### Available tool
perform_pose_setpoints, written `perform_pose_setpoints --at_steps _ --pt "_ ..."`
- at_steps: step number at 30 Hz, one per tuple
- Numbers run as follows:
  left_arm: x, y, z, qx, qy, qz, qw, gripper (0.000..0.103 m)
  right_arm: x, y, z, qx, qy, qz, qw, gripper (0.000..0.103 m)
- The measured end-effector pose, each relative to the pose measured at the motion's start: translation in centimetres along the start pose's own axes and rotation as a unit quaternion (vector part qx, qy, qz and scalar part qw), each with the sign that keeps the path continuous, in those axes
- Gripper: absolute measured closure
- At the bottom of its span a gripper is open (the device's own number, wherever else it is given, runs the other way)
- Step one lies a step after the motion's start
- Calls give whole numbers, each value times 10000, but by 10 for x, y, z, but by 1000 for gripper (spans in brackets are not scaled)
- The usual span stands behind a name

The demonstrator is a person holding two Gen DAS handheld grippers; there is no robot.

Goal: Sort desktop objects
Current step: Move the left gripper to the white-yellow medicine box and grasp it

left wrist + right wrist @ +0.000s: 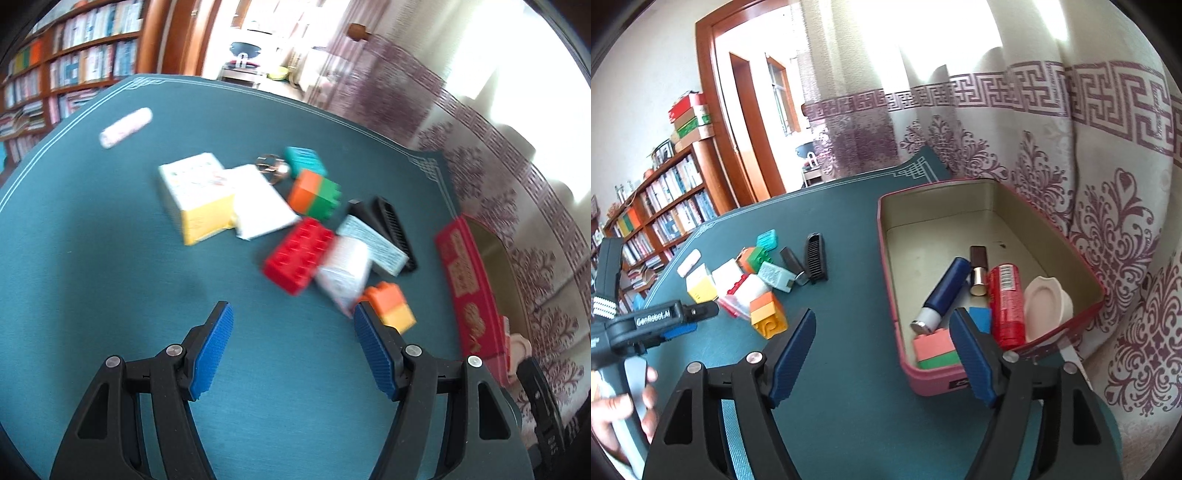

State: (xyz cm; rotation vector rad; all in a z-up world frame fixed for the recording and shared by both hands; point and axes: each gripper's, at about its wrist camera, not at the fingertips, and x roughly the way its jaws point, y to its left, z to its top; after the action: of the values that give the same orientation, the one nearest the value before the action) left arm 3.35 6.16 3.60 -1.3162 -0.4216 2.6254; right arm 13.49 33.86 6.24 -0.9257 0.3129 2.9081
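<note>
My left gripper is open and empty above the teal mat, short of a pile: a red brick, an orange-green brick, an orange-yellow brick, a white packet, a yellow-white box and a black comb. My right gripper is open and empty at the near left corner of the red tin. The tin holds a pink-green brick, a blue tube, a red tube and a lipstick. The left gripper also shows in the right wrist view.
A pink eraser lies alone at the far left of the mat. A teal block and a key ring lie behind the pile. A curtain hangs right behind the tin. Bookshelves stand beyond the table.
</note>
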Motion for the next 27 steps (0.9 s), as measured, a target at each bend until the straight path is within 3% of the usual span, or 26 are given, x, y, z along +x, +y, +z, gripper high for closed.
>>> perform_pose_setpoints --at_steps 11,27 --pt "8 34 30 -324 -50 441 9985 32 6 29 -14 -283 230 285 9989 23" --pt "31 42 83 -791 -252 687 9942 32 16 59 -29 -681 438 476 9956 23"
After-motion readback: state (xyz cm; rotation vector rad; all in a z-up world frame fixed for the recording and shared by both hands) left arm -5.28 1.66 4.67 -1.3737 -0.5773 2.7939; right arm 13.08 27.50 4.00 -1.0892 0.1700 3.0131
